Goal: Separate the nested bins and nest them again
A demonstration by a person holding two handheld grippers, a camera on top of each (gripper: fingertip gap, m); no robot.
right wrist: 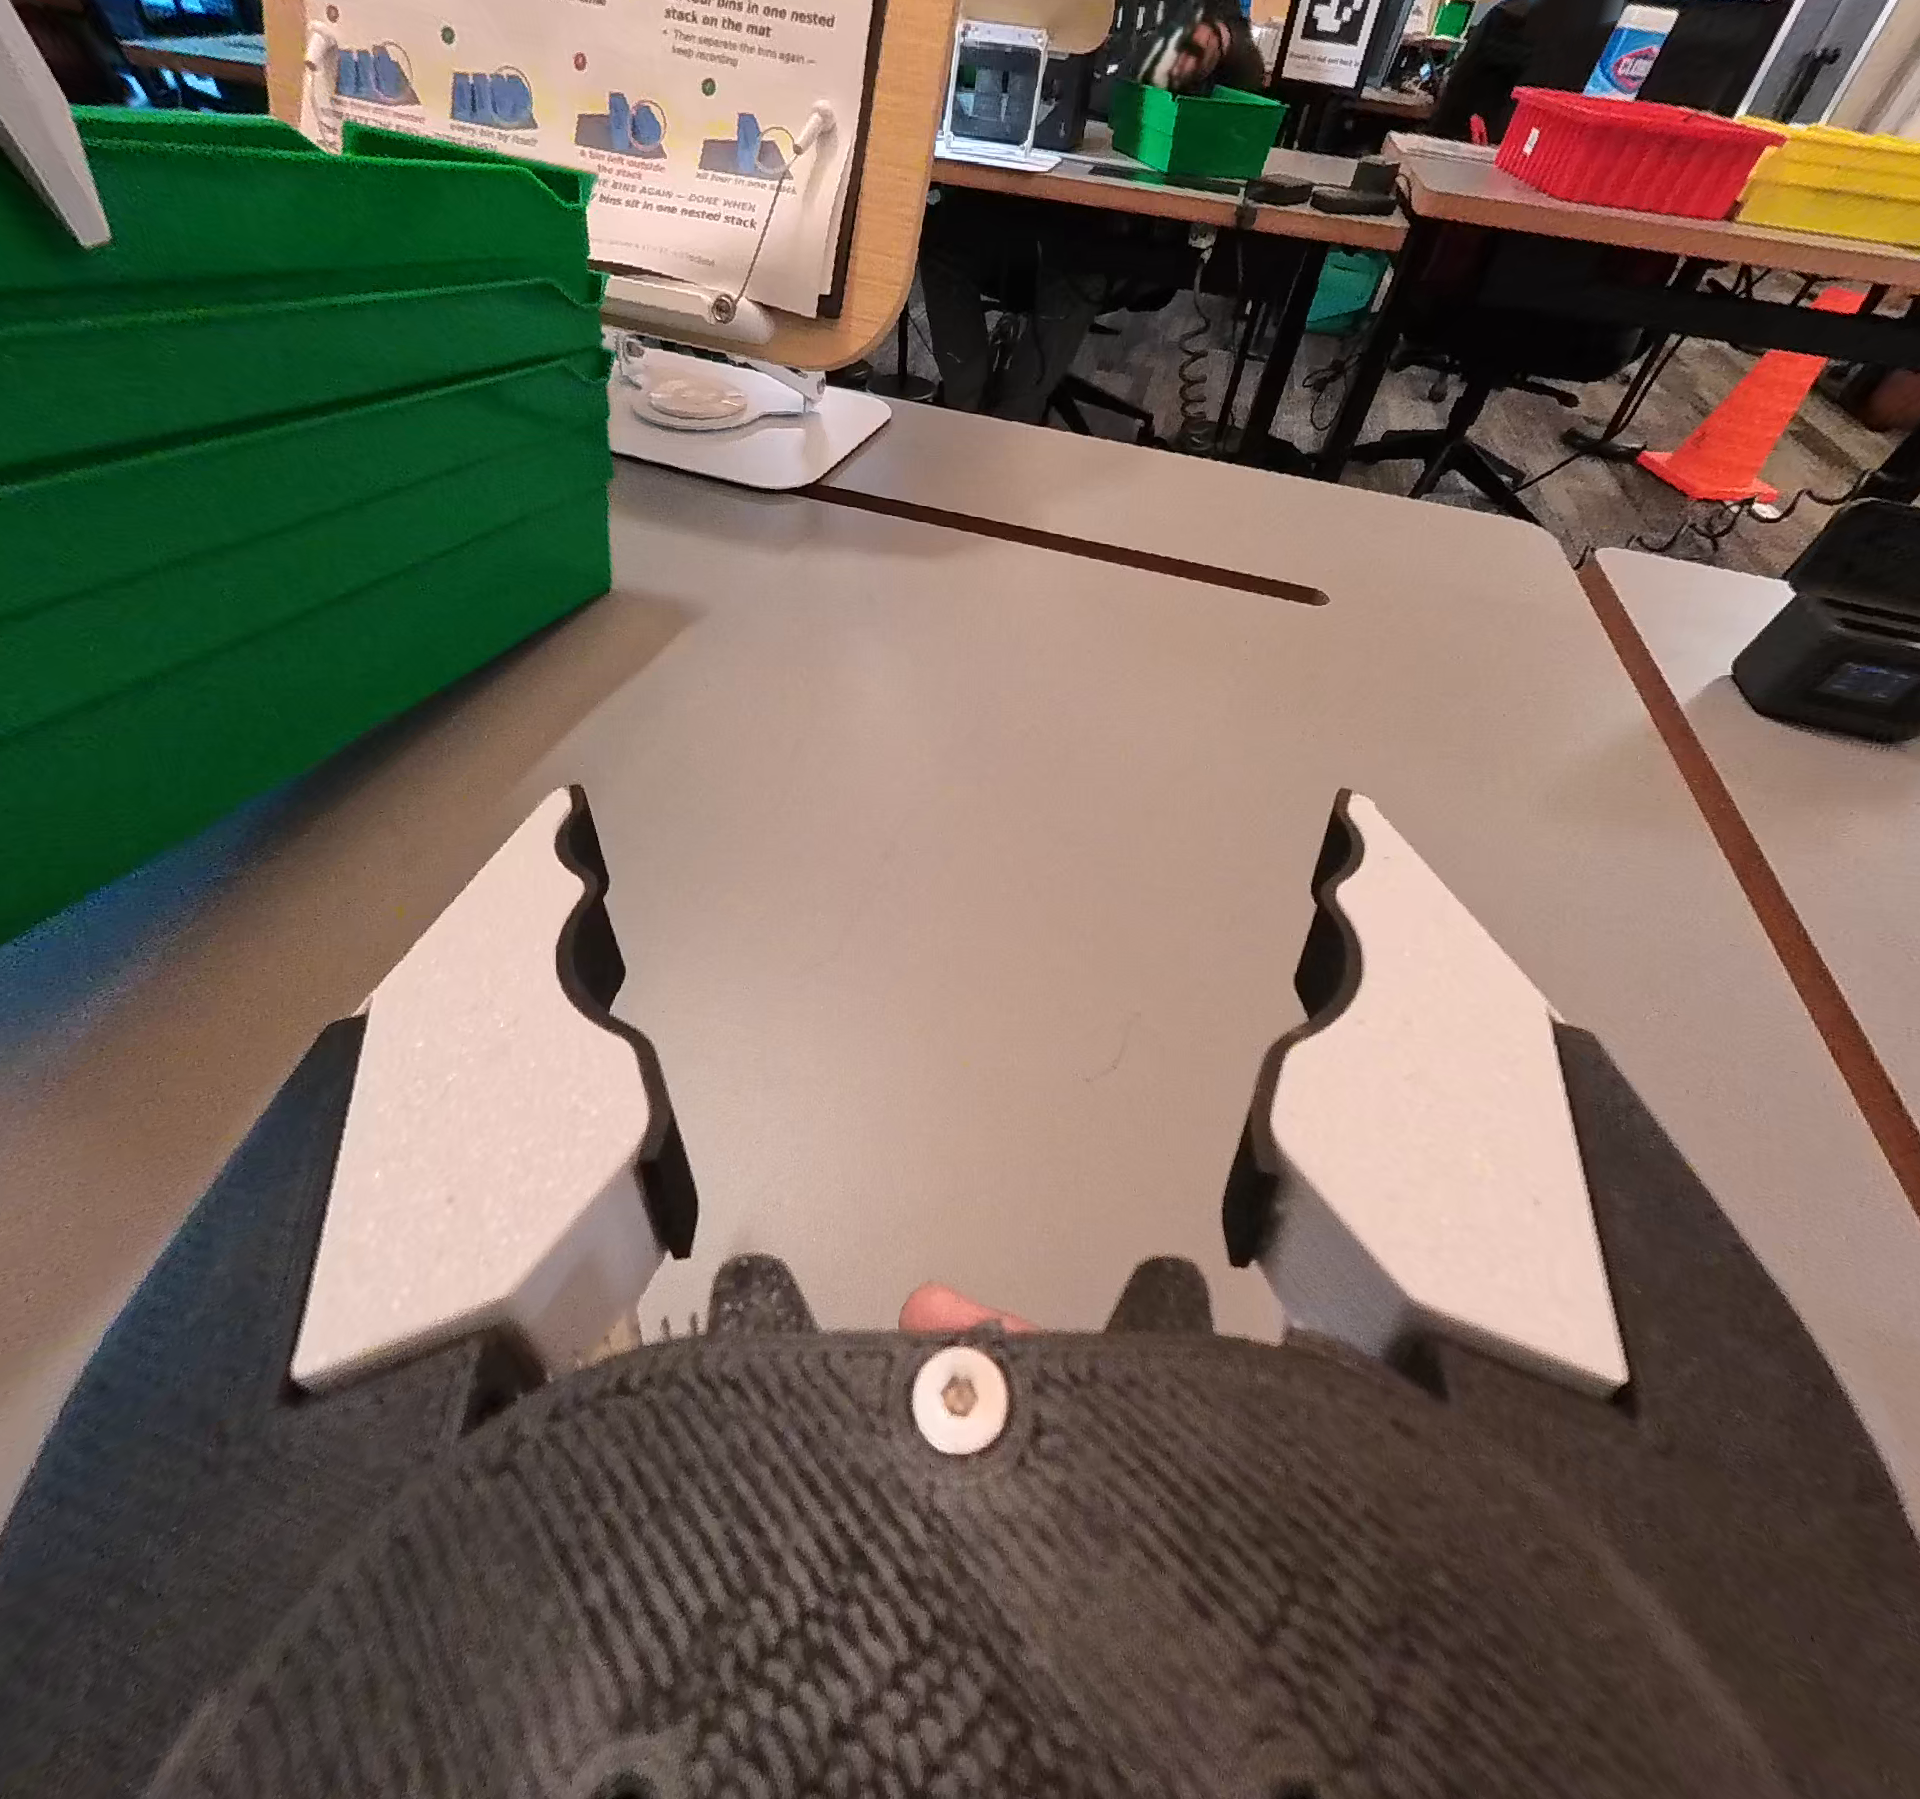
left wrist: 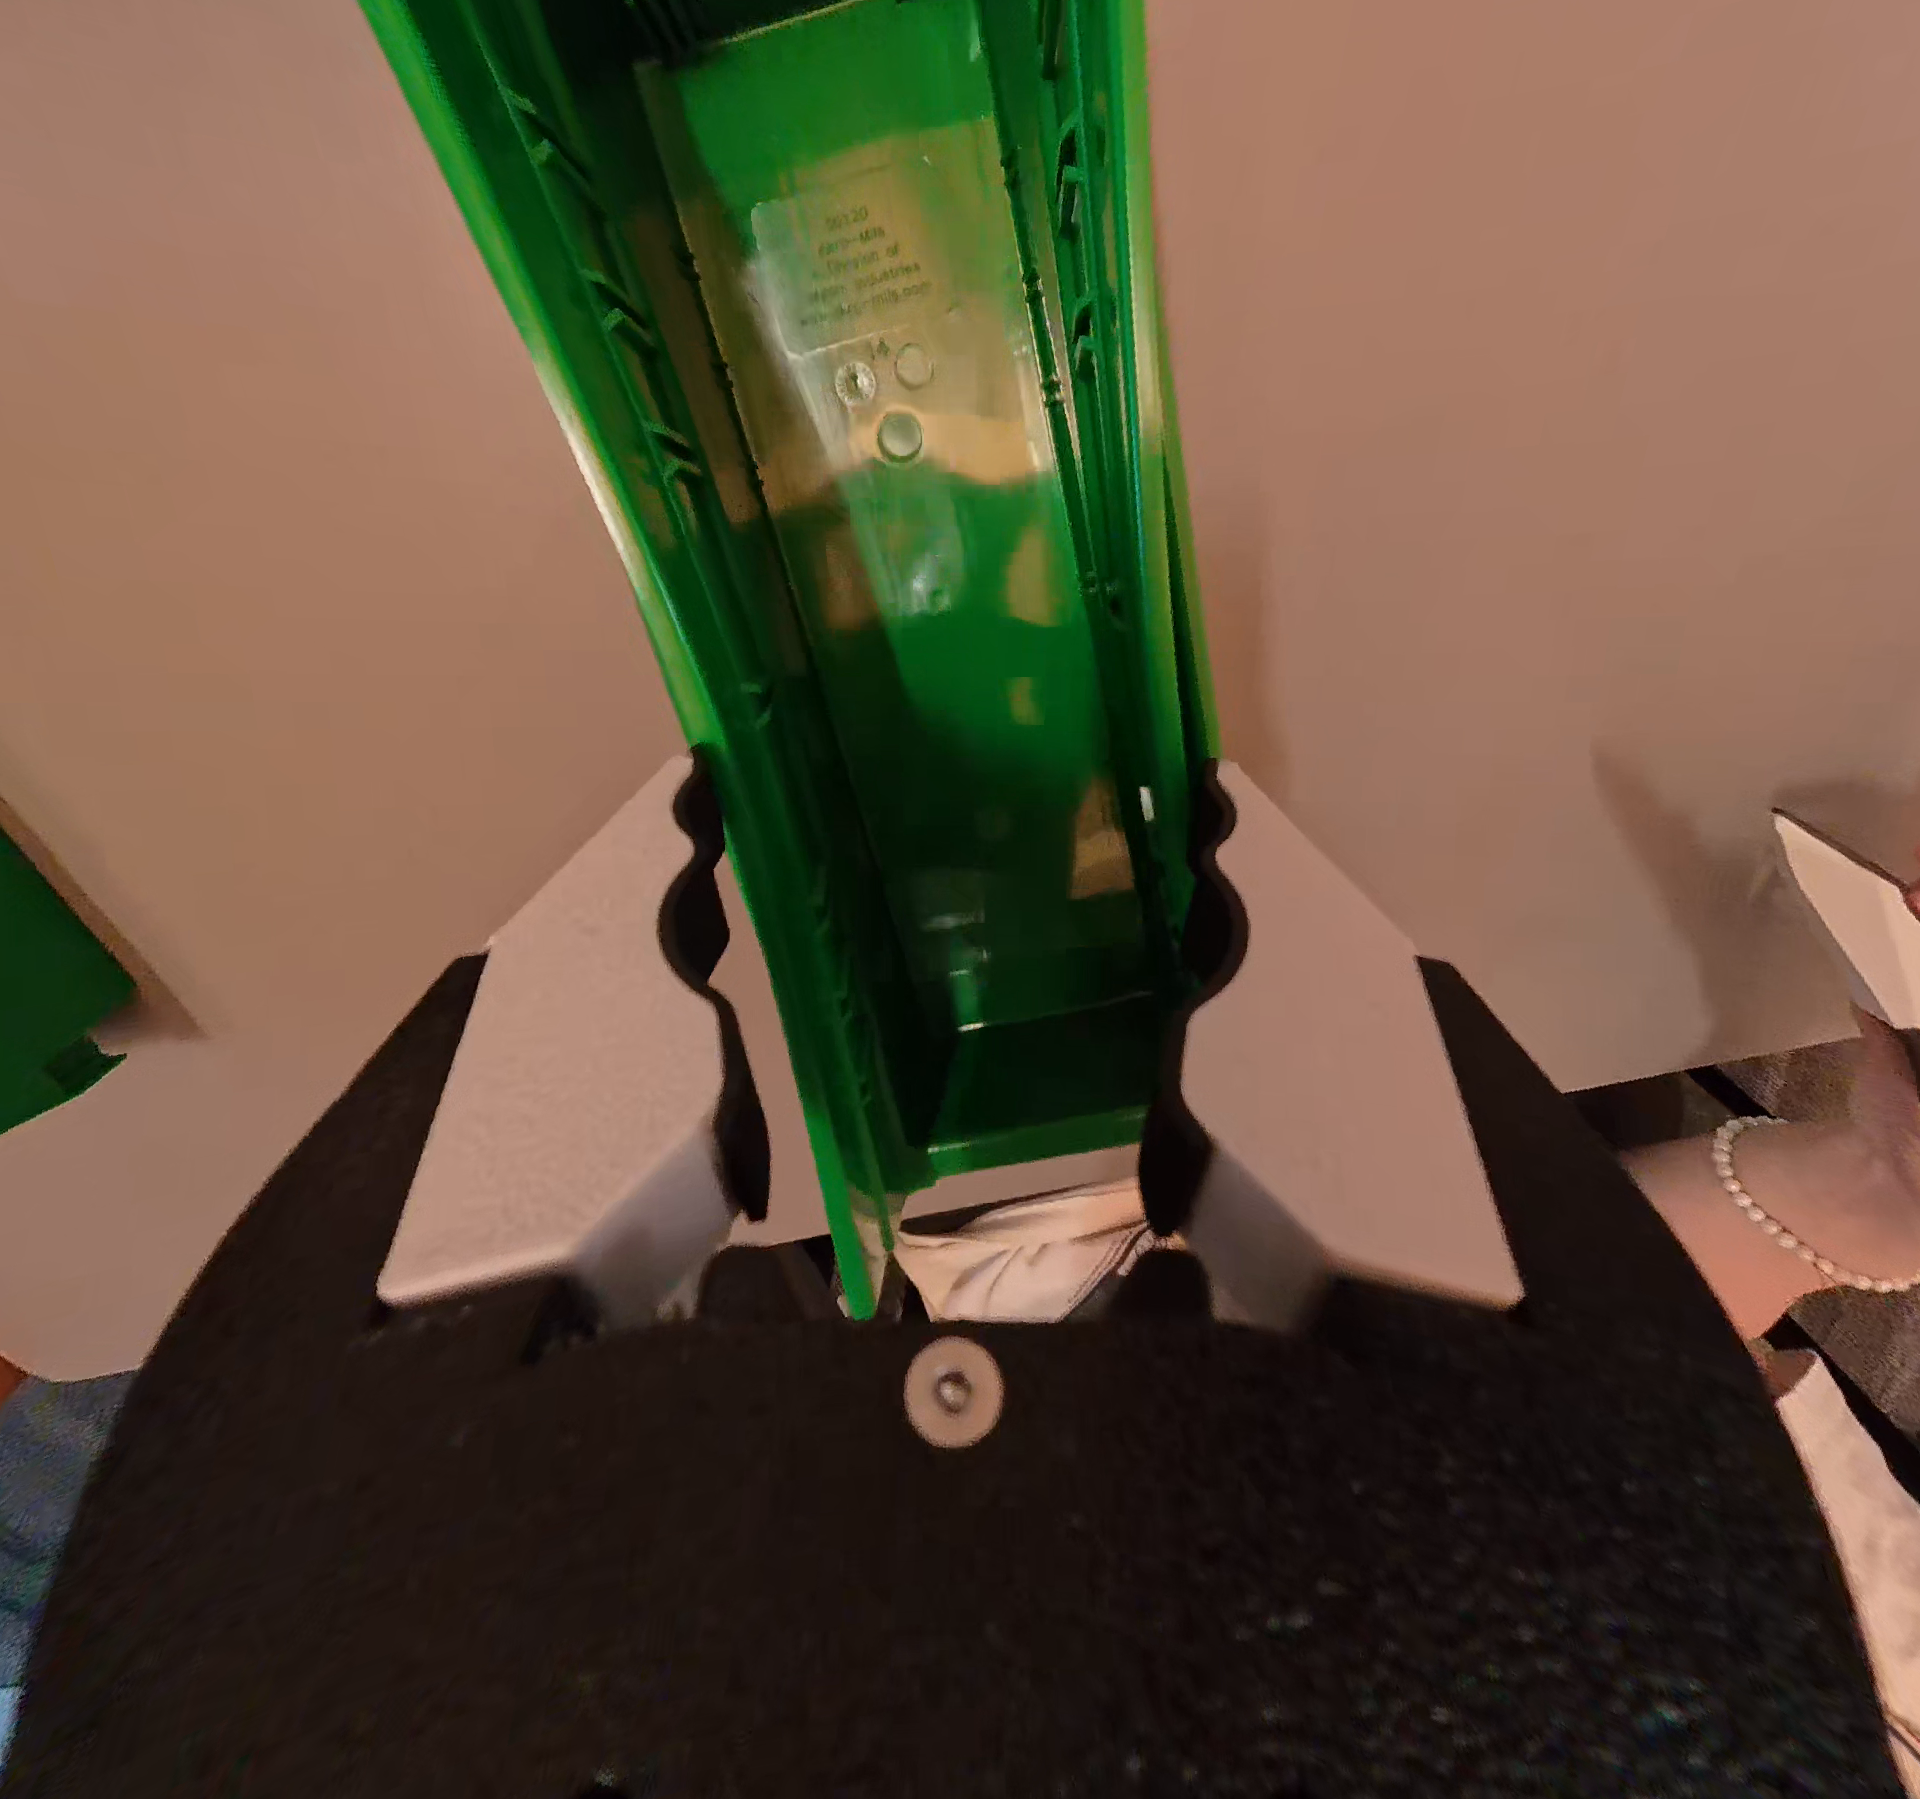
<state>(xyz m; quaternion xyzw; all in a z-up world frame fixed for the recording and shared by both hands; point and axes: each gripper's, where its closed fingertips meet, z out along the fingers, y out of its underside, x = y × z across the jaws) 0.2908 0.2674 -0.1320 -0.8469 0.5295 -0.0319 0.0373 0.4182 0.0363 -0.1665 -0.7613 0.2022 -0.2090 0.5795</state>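
Green bins: one narrow bin (left wrist: 914, 544) is pinched across its near end by the left gripper (left wrist: 951, 1001), seemingly held above the tabletop (right wrist: 1039, 762). The remaining green bins (right wrist: 291, 461) sit nested in a stack toward the tabletop's left edge. The right gripper (right wrist: 961, 1022) is spread and holds nothing. Judgement: separation has only begun; further bins remain to be lifted out, and all re-nesting is outstanding.

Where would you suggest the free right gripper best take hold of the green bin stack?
On the stack's stepped rim edge facing the right gripper, coming in from the stack's right over the bare table: the thin rims jut out there, thin enough for the open jaws.
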